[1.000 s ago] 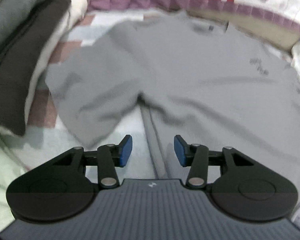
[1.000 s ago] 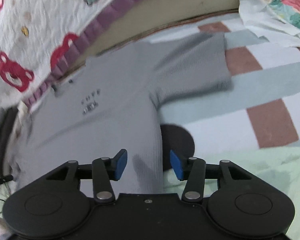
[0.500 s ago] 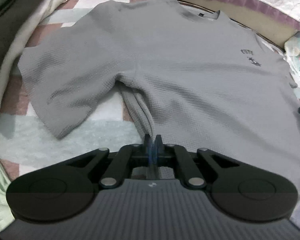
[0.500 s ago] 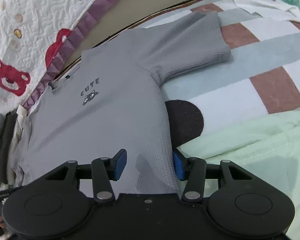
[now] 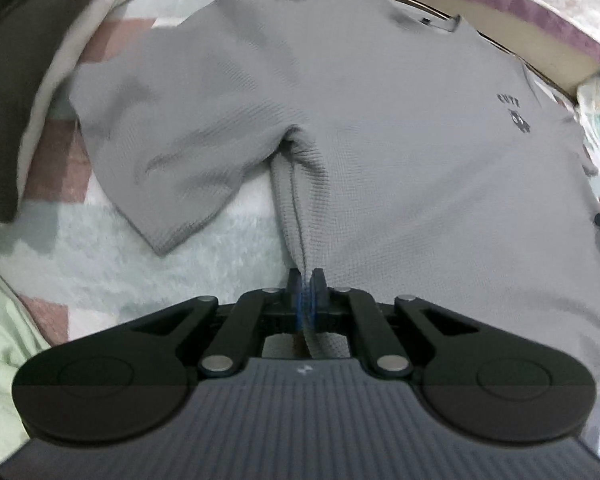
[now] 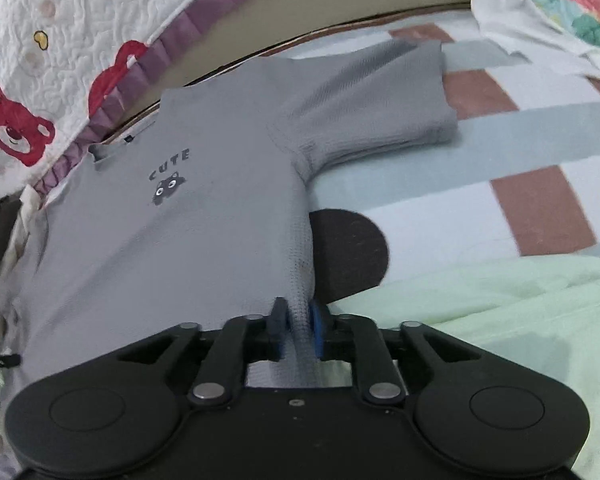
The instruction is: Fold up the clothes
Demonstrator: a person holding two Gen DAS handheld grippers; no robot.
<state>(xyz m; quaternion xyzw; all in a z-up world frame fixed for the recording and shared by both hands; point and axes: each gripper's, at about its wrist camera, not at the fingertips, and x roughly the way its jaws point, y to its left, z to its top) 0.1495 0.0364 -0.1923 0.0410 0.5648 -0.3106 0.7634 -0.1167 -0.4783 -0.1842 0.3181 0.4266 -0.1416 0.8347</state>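
Note:
A grey T-shirt (image 5: 380, 140) with a small "CUTE" cat print (image 6: 168, 184) lies flat, face up, on the bed, both short sleeves spread out. My left gripper (image 5: 307, 280) is shut on the shirt's left side edge below the armpit, a thin ridge of fabric pinched between its blue pads. At the opposite side edge, the jaws of my right gripper (image 6: 298, 312) are closing; a thick fold of the T-shirt (image 6: 204, 240) is bunched between the pads, which press on it.
The bed sheet (image 6: 540, 208) is checked in white, grey-green and brown, with a dark round patch (image 6: 348, 256) beside the shirt. A pale green blanket (image 6: 500, 320) lies near me. Stacked dark clothes (image 5: 16, 80) sit at left. A bear-print quilt (image 6: 40, 60) lies behind.
The left jaws went from open to shut on the shirt's side edge and sank closer to it. The right jaws narrowed from wide open onto the other side edge.

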